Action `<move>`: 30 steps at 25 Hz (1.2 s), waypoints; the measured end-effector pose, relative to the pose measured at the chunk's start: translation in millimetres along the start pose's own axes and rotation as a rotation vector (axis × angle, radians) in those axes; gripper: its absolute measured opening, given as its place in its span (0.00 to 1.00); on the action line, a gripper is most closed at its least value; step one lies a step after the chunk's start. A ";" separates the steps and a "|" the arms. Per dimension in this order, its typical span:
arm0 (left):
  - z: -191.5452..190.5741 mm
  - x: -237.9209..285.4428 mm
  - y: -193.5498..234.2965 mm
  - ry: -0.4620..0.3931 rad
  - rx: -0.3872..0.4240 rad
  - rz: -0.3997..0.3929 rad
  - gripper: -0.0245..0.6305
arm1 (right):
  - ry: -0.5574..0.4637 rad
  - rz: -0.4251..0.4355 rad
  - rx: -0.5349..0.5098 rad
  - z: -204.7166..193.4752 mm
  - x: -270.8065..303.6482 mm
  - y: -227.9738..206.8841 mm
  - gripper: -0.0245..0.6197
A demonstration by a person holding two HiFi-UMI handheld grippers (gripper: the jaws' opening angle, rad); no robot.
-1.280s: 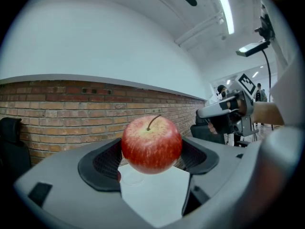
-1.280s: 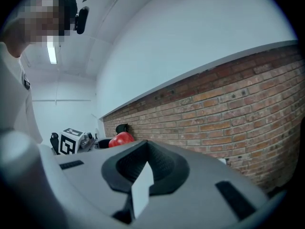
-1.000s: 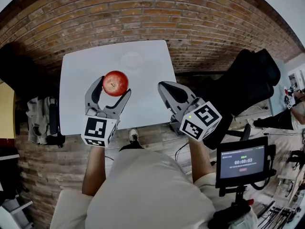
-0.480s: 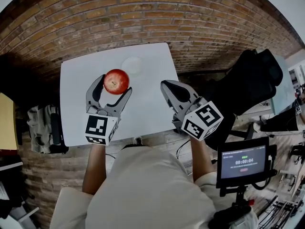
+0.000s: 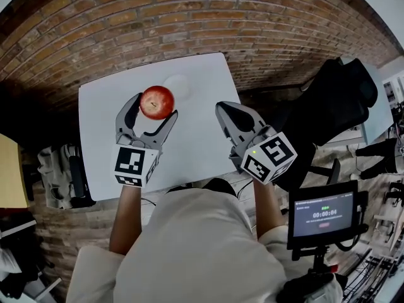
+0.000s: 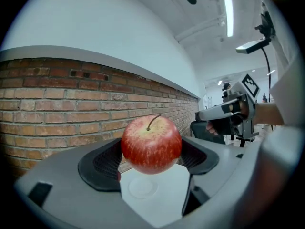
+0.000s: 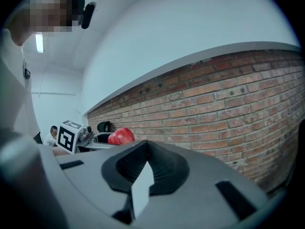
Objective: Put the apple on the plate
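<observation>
The left tongs [image 5: 155, 106] were closed on the apple [image 6: 151, 144], gripping it across its round flanks with the stem up. It was carried clear of the white desk [image 5: 110, 147], on the near side of the plate [image 5: 177, 86] and not yet over it. The main risk lay in that grip. The apple's skin looked smooth and its sides curved away from the pads, so any slackening or a sharp tilt could probably let it squirt out before it reached the plate. The plate was its own hazard (white on white, it barely showed against the desk). It would be easy to misjudge its rim and set the fruit down short or half on the edge. It also looked shallow and sat close to the desk's far edge. An apple let go from too high, or released with forward motion, could likely roll across it and off the desk toward the brick wall [image 5: 208, 17]. Lowering until the fruit rested before opening would seem the safer course. Further right, the right tongs [image 5: 228, 115] had their jaws drawn together on nothing and were held well apart from both apple and plate. They posed little danger of a knock unless swung inward.
</observation>
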State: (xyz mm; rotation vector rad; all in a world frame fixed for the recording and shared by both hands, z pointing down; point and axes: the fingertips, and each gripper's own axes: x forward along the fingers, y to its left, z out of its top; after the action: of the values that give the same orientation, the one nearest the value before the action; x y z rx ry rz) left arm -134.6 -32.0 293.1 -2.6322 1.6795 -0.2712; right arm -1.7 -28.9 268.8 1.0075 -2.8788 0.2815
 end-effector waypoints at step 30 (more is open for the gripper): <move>-64.6 101.7 9.8 0.116 -0.048 -0.076 0.63 | 0.091 -0.053 0.111 -45.1 38.7 -73.0 0.04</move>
State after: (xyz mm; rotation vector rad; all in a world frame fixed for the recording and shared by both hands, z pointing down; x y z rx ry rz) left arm -111.3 -122.2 370.2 -2.7708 1.6391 -0.3974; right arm 14.2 -99.5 328.9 1.0573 -2.7773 0.4756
